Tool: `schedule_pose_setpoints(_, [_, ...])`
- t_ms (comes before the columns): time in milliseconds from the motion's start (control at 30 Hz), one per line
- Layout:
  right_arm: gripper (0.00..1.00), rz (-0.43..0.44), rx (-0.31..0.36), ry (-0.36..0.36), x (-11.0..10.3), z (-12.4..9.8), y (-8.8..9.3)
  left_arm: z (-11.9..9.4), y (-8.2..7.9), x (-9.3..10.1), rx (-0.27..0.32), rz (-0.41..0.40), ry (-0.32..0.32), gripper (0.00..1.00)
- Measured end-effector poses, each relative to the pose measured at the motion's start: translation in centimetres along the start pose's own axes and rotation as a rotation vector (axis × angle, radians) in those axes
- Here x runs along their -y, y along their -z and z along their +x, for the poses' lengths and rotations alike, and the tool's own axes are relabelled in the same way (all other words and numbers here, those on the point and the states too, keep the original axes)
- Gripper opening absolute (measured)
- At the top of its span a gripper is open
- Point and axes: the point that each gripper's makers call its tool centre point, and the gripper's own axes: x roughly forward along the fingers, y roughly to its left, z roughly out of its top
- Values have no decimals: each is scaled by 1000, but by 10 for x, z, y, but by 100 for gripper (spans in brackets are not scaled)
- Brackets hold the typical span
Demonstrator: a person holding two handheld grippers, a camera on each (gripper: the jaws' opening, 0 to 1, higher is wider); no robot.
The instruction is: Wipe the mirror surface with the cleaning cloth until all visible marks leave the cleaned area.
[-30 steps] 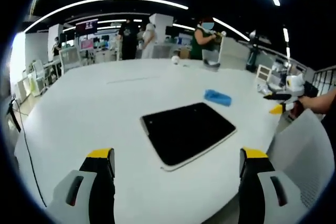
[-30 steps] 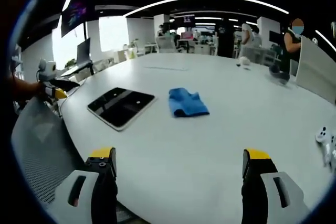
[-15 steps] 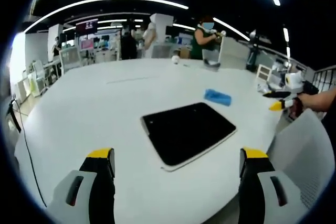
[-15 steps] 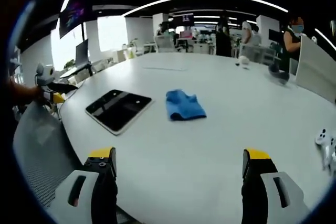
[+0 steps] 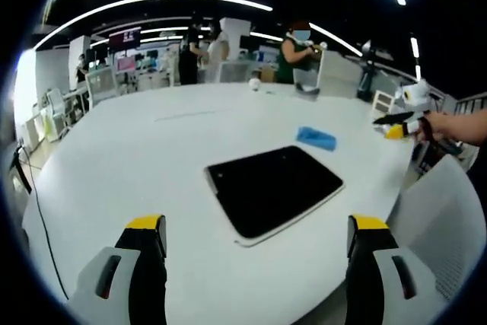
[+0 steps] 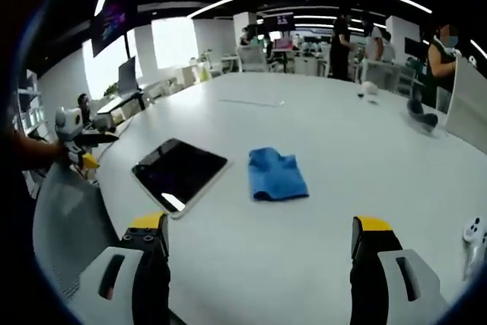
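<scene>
Lying flat: mirror (image 5: 275, 190), a dark rectangular panel with a pale rim, on the white table (image 5: 129, 157); in the left gripper view it sits just ahead of the jaws, toward 12 o'clock.
Mirror, right gripper view: mirror (image 6: 179, 174) at about 10 o'clock from the jaws, one bright glint near its closest corner.
Cloth: blue cleaning cloth (image 6: 276, 175) crumpled on the table just beside the mirror, apart from it, around 12 o'clock ahead of the right gripper; in the left gripper view the cloth (image 5: 316, 138) lies beyond the mirror at 1 o'clock.
Left gripper (image 5: 256, 260): yellow-tipped jaws spread wide, nothing between them, above the near table edge.
Right gripper (image 6: 259, 260): jaws spread wide, empty, short of the cloth.
Other gripper seen: the right gripper (image 5: 399, 121) enters the left gripper view at 2 o'clock, held by a hand (image 5: 456, 127); the left gripper (image 6: 79, 143) shows at 9 o'clock in the right gripper view.
Chair: grey mesh chair back (image 6: 65, 222) at the table edge, 8 o'clock.
Far end: small white object (image 6: 369, 89) on the table; people standing beyond.
Right edge: white controller (image 6: 473, 240) at 3 o'clock.
</scene>
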Motion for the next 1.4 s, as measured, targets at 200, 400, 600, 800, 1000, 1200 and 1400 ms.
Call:
schedule_pose_setpoints(200, [99,-34,-9,-19,1,11,-19,0,1,0,-5,6,2,99])
schedule_pose_setpoints(400, [97,-79,-52,-44,3,22,-35,0,2,1,-11,6,6,99])
schedule_pose_setpoints(600, [93,-132,-82,-53,5,30,-48,0,2,1,-15,6,8,99])
schedule_pose_setpoints(800, [93,-172,-75,-54,10,36,-75,1,4,1,-23,9,8,99])
schedule_pose_setpoints(1000, [94,-207,-78,-47,16,46,-93,1,5,-1,-30,10,2,99])
schedule_pose_setpoints(1200, [93,-240,-67,-31,21,58,-105,1,5,-3,-31,6,-7,99])
schedule_pose_setpoints(1400, [89,-252,-57,-28,24,78,-100,1,5,-4,-23,-8,-9,99])
